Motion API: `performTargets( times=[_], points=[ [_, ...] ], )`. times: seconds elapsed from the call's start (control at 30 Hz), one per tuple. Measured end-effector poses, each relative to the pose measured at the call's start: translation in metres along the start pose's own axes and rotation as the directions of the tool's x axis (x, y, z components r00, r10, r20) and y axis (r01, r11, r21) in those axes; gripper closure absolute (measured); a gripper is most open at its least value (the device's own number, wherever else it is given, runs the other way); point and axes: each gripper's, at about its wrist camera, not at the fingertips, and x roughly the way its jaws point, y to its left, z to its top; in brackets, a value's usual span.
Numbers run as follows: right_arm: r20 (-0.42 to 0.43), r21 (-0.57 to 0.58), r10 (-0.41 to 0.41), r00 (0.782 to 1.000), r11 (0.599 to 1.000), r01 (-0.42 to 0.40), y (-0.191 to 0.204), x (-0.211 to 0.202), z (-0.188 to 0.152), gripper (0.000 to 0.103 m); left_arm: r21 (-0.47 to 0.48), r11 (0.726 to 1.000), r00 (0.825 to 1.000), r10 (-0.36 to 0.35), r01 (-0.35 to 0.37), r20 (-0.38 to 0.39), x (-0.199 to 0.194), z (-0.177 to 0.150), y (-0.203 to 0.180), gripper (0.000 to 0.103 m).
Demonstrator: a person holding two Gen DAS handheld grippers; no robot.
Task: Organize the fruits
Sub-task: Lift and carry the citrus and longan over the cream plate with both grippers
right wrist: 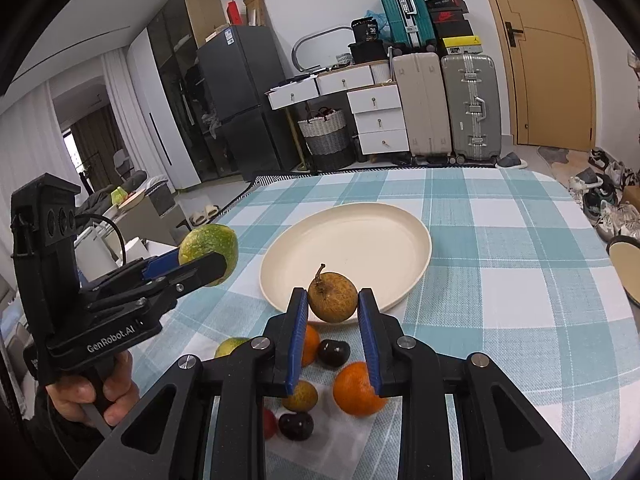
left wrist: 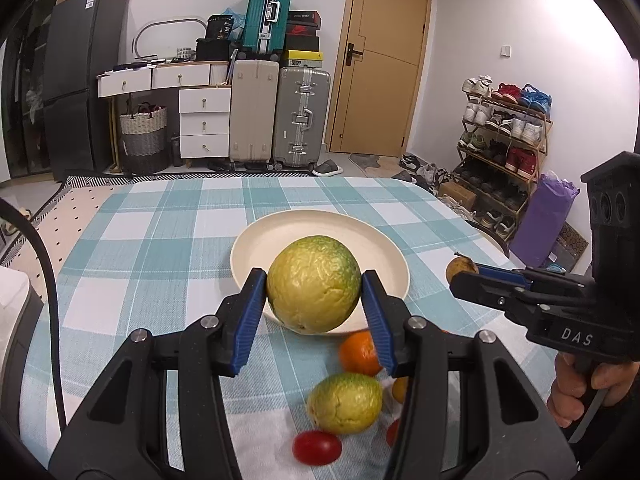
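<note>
My left gripper point(left wrist: 314, 294) is shut on a large yellow-green fruit point(left wrist: 313, 284), held above the near rim of the cream plate point(left wrist: 280, 236). From the right wrist view the same green fruit point(right wrist: 208, 254) hangs left of the plate point(right wrist: 352, 240). My right gripper point(right wrist: 333, 300) is shut on a small brown stemmed fruit point(right wrist: 332, 297) over the plate's near edge; it shows as a brown fruit point(left wrist: 462, 268) at the right in the left wrist view. Nothing lies on the plate. On the cloth below lie an orange point(right wrist: 357, 389), a second green fruit point(left wrist: 345, 402), dark cherries point(right wrist: 333, 353) and a red cherry tomato point(left wrist: 317, 447).
The table wears a teal and white checked cloth point(left wrist: 160, 240), with a white napkin point(right wrist: 340, 436) under the loose fruit. A round dark-rimmed dish point(right wrist: 626, 264) sits at the table's right edge. Suitcases, drawers, a door and a shoe rack stand beyond the table.
</note>
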Motion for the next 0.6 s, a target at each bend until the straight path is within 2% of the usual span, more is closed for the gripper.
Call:
performTargets(
  times=[0.17, 0.43, 0.6],
  points=[
    [0.002, 0.017, 0.013, 1.000, 1.000, -0.013, -0.008, 0.018, 0.006, 0.077, -0.027, 0.999, 0.999, -0.032, 0.032, 0.000, 0.022, 0.005, 0.002, 0.057],
    [0.003, 0.025, 0.002, 1.000, 1.000, -0.002, -0.016, 0.040, 0.017, 0.077, -0.015, 1.000, 1.000, -0.011, 0.011, -0.007, 0.049, 0.007, 0.004, 0.057],
    [-0.033, 0.034, -0.020, 0.999, 0.999, 0.021, -0.020, 0.057, 0.016, 0.077, -0.028, 1.000, 1.000, 0.005, -0.006, -0.026, 0.062, 0.004, 0.010, 0.057]
  ],
)
